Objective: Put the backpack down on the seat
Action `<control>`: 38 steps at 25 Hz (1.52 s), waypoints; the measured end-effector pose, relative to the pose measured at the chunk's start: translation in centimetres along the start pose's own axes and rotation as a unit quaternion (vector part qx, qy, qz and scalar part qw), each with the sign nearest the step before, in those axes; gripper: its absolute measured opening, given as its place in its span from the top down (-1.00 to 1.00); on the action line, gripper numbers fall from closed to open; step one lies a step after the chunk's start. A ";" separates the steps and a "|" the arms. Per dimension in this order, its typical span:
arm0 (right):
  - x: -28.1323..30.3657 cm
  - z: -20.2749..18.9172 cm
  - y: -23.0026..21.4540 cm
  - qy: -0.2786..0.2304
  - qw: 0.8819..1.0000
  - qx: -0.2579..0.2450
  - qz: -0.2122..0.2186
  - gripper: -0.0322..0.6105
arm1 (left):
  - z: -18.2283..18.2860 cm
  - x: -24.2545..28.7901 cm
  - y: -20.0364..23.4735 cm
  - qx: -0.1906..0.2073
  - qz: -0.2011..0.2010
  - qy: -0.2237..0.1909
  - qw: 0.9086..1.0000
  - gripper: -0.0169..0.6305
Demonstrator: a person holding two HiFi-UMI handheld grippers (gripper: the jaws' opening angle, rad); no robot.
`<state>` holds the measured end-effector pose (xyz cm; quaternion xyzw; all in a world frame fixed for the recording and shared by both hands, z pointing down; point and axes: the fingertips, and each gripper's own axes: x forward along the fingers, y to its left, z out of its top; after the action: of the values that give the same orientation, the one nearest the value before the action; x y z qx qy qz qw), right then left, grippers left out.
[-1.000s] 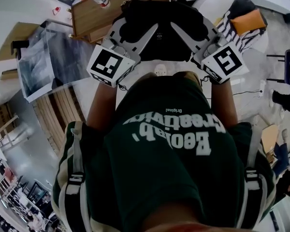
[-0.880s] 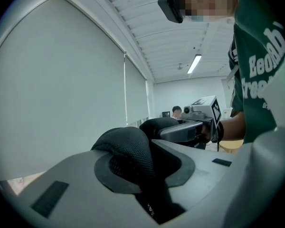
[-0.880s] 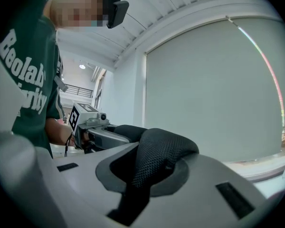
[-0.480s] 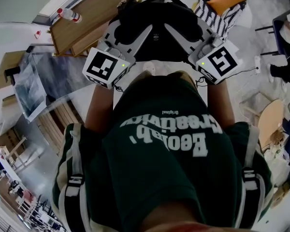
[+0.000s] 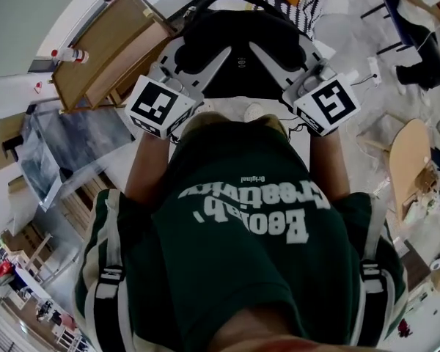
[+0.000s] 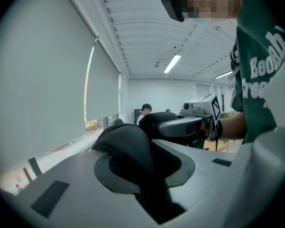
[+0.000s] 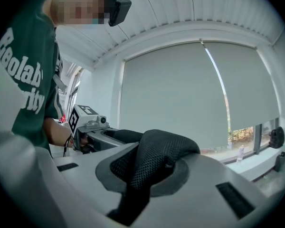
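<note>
A black backpack (image 5: 238, 35) hangs in front of the person's chest, held up by both grippers. My left gripper (image 5: 198, 56) is shut on a black mesh shoulder strap (image 6: 128, 148), which bulges up between its jaws. In the right gripper view the other mesh strap (image 7: 156, 158) is pinched the same way, with my right gripper (image 5: 282, 50) shut on it. Each gripper shows in the other's view: the right gripper (image 6: 183, 125) and the left gripper (image 7: 92, 127) stand level and close together. The backpack's body hides what is below it.
A wooden table (image 5: 106, 57) with a bottle (image 5: 70, 55) stands at the upper left. A striped cushion (image 5: 301, 2) with an orange item lies on a white seat at the top. Dark chairs (image 5: 414, 20) and a wooden stool (image 5: 407, 152) are on the right.
Both grippers and the backpack have swung sideways together across the room. The wooden table has slid toward the left of the view, the striped cushion toward the top centre. Both grips are unchanged.
</note>
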<state>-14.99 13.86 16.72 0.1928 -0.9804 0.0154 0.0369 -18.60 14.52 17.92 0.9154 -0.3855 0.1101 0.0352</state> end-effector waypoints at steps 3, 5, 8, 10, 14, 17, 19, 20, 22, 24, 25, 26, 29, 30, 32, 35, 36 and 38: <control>-3.9 -1.2 -1.8 0.005 0.999 0.006 -0.035 0.68 | -0.2 3.5 -2.8 0.004 -0.034 0.006 0.999 0.63; -6.0 -1.8 -2.7 0.007 0.999 0.013 -0.049 0.68 | -0.4 5.2 -4.4 0.004 -0.050 0.014 0.999 0.62; -9.6 -2.3 -4.8 0.009 0.997 0.018 -0.078 0.68 | 0.1 8.6 -6.7 0.009 -0.083 0.016 0.996 0.63; -11.3 -2.6 -6.4 0.008 0.995 0.025 -0.101 0.68 | 0.3 10.9 -7.6 0.012 -0.105 0.016 0.994 0.63; -12.4 -3.6 -9.0 0.010 0.990 0.043 -0.134 0.68 | -0.1 14.1 -7.6 0.005 -0.136 0.021 0.991 0.63; -12.3 -4.1 -11.5 0.009 0.986 0.062 -0.152 0.68 | -0.2 16.7 -6.6 0.005 -0.156 0.023 0.987 0.62; -12.1 -4.2 -13.8 -0.001 0.983 0.087 -0.164 0.68 | 0.0 18.6 -5.7 0.003 -0.168 0.019 0.986 0.62; -11.9 -4.3 -15.0 -0.002 0.980 0.096 -0.172 0.68 | 0.1 19.6 -5.1 -0.001 -0.175 0.017 0.984 0.62; -11.2 -4.6 -17.2 0.007 0.977 0.102 -0.187 0.68 | 0.2 21.6 -3.7 -0.011 -0.190 0.015 0.982 0.62; -10.3 -4.9 -19.6 0.013 0.974 0.108 -0.199 0.68 | 0.3 23.6 -2.1 -0.022 -0.203 0.016 0.979 0.62; -9.9 -5.1 -20.9 0.011 0.972 0.114 -0.204 0.68 | 0.3 24.7 -1.3 -0.028 -0.208 0.018 0.978 0.62; -9.4 -5.2 -22.2 0.007 0.970 0.123 -0.210 0.68 | 0.3 25.7 -0.5 -0.033 -0.214 0.019 0.976 0.62; -8.3 -6.0 -25.7 0.008 0.961 0.147 -0.233 0.68 | 0.0 28.2 1.5 -0.042 -0.235 0.022 0.971 0.62; -8.0 -6.3 -26.7 0.012 0.958 0.152 -0.243 0.68 | -0.2 28.8 2.1 -0.043 -0.243 0.022 0.969 0.62; -7.2 -6.8 -28.4 0.017 0.951 0.158 -0.264 0.68 | -0.6 30.0 3.4 -0.043 -0.256 0.023 0.965 0.62; -6.0 -7.2 -30.4 0.020 0.946 0.168 -0.278 0.68 | -1.0 31.5 5.2 -0.048 -0.265 0.028 0.963 0.62; -5.7 -7.2 -31.0 0.020 0.945 0.172 -0.279 0.68 | -0.8 32.1 5.8 -0.049 -0.268 0.027 0.962 0.62; -5.1 -7.3 -32.1 0.020 0.943 0.178 -0.281 0.68 | -0.6 33.0 6.8 -0.048 -0.273 0.023 0.961 0.62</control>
<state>2.40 -13.56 24.08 0.4639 -0.8665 0.1826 0.0241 -1.21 -13.22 25.87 0.9803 -0.1252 0.0986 0.1171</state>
